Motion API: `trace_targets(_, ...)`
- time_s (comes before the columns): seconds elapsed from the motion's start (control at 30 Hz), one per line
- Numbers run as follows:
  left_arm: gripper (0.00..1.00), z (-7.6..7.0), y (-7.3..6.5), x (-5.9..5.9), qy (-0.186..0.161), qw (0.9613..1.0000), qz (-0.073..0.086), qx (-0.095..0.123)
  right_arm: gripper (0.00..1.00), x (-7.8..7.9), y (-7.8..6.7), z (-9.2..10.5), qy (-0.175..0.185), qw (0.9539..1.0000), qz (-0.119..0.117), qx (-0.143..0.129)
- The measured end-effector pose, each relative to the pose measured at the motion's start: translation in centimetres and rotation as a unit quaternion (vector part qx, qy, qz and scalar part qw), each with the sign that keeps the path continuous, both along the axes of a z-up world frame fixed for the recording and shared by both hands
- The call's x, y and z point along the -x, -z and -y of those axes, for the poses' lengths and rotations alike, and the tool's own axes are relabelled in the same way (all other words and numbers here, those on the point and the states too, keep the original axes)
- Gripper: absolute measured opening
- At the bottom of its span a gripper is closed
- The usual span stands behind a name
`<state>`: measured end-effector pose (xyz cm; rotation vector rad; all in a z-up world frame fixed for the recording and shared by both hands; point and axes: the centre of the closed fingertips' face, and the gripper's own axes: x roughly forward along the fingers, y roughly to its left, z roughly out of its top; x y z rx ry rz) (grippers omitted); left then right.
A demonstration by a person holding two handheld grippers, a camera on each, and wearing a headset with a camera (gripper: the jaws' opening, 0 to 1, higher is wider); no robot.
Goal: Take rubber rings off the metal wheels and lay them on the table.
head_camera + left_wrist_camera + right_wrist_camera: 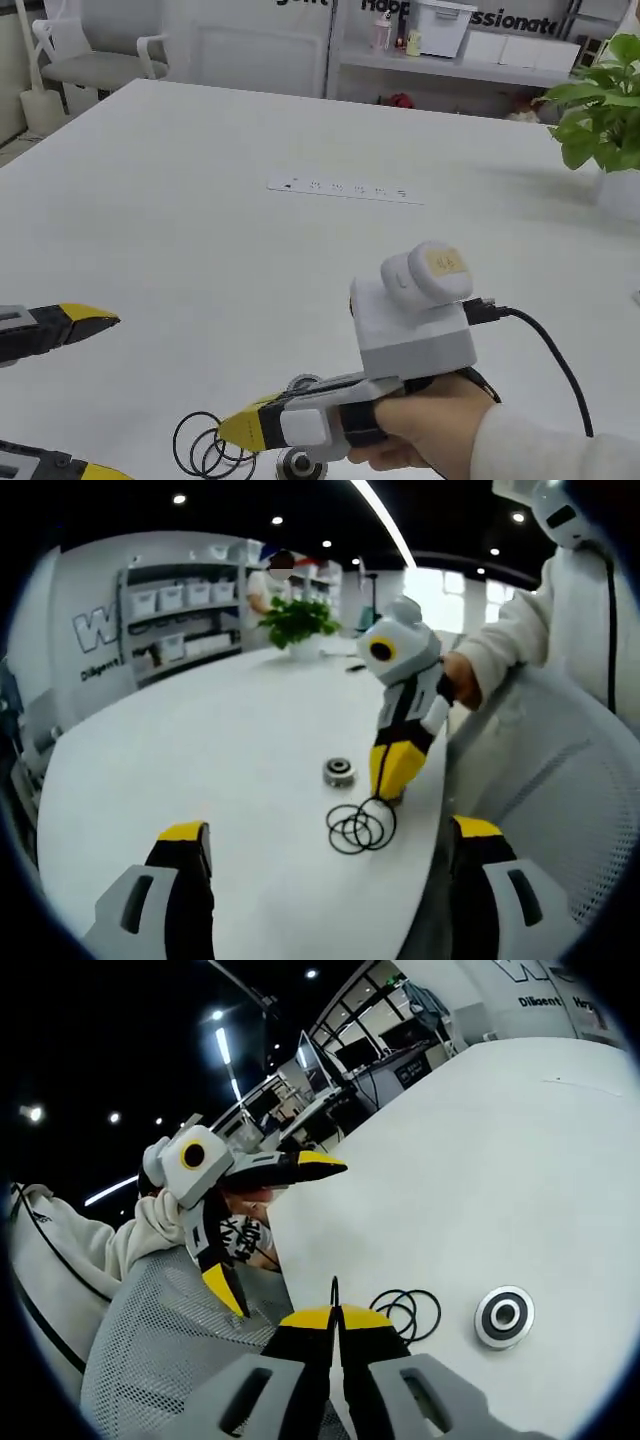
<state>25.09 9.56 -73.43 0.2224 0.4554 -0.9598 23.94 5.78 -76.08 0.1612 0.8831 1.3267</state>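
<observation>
Two grippers: you hold both over the near edge of the white table (200, 200), tips facing each other.
Right gripper (228, 430): your hand (430, 425) holds it low over the table, pointing left. The jaws are pressed together with no gap between the yellow tips.
Right grip: in the right gripper view a thin black strand stands up from between the closed fingertips (365, 1318). It looks like one of the rubber rings seen edge-on.
Rubber rings (360, 827): a small cluster of overlapping thin black loops lies flat on the table by the near edge. It sits just past the right gripper's tips and touches them.
Left gripper (95, 396): the jaws are spread wide and hold nothing. One yellow-tipped finger (85, 322) sits above the table, the other low at the near edge, with bare tabletop between them.
Gap between grippers: the rings lie between the two sets of tips, close to the right one and well apart from the left.
Metal wheel (340, 771): it lies flat on the table just beside the rings, on the side farther from you. It touches neither gripper, and its dark centre faces up.
Cable (545, 345): a black lead runs from the back of the right gripper over your sleeve.
Socket strip (345, 188): set flush in the table's middle, well apart from the work.
Potted plant (600, 110): stands at the table's far right corner.
</observation>
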Motion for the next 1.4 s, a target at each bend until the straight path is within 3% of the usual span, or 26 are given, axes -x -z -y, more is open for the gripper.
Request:
trace_targets(0.23,1.0,0.1,0.5,0.3,0.01,0.9999,-0.007,-0.007,0.0,0.7,1.5,-0.3,-0.014,0.9996,0.006,0.024)
trace_targets(0.53,1.0,0.3,0.8,0.5,0.015,0.9998,-0.013,-0.009,0.0,0.5,2.9,0.0,-0.016,0.9982,0.028,0.051)
trace_targets(1.4,0.99,0.5,1.0,0.8,0.021,0.9995,-0.02,-0.009,0.02,-1.4,3.9,1.3,0.015,0.9963,0.043,0.073)
